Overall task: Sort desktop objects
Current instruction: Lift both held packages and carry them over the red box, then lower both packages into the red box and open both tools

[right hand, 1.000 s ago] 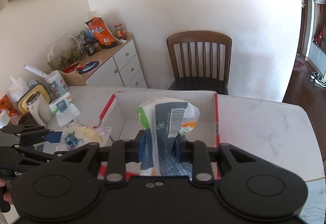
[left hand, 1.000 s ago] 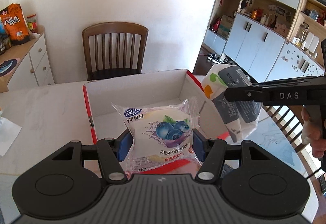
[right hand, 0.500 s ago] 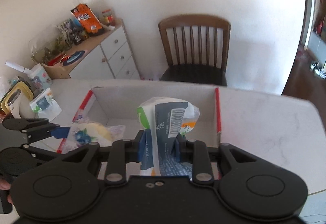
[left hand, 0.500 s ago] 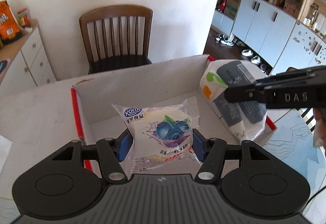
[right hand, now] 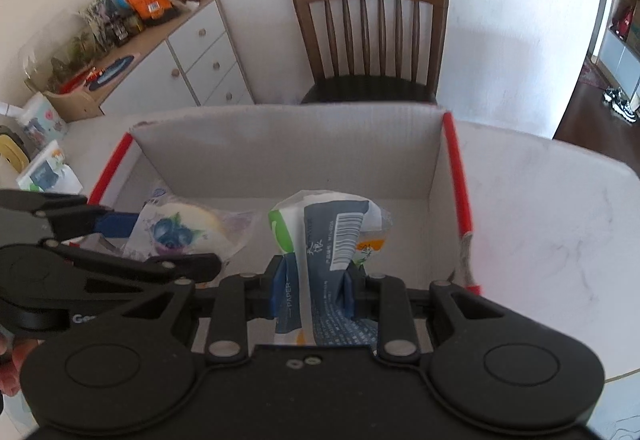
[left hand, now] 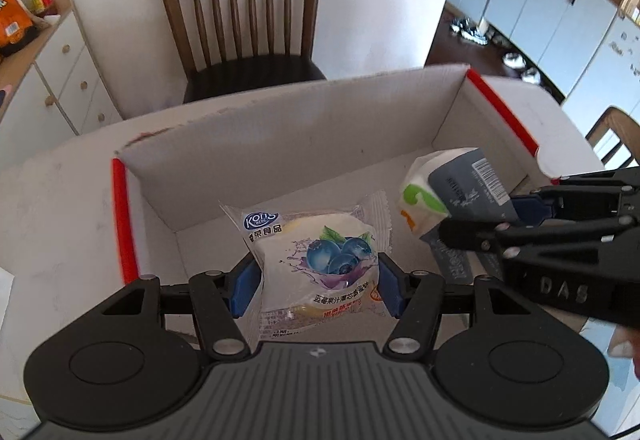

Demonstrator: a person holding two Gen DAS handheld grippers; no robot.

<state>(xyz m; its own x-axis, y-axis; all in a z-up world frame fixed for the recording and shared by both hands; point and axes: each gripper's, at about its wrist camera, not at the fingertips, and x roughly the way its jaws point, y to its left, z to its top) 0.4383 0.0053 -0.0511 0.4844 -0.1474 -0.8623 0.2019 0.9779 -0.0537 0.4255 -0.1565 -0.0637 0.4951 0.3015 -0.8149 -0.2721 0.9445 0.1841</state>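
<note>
Both grippers angled down — left gripper [left hand: 316,282], right gripper [right hand: 313,290]

A white desk [right hand: 540,200] with faint grey marble lines carries everything here. On it sits a big open cardboard box [right hand: 288,156] (white inside, with red strips along its side edges). The box rests flat, its far wall close to the desk's back edge. At the left end of the desk lie a white and blue tissue pack [right hand: 48,176] and a white cup with little pictures [right hand: 40,120], both well apart from the box.
</note>
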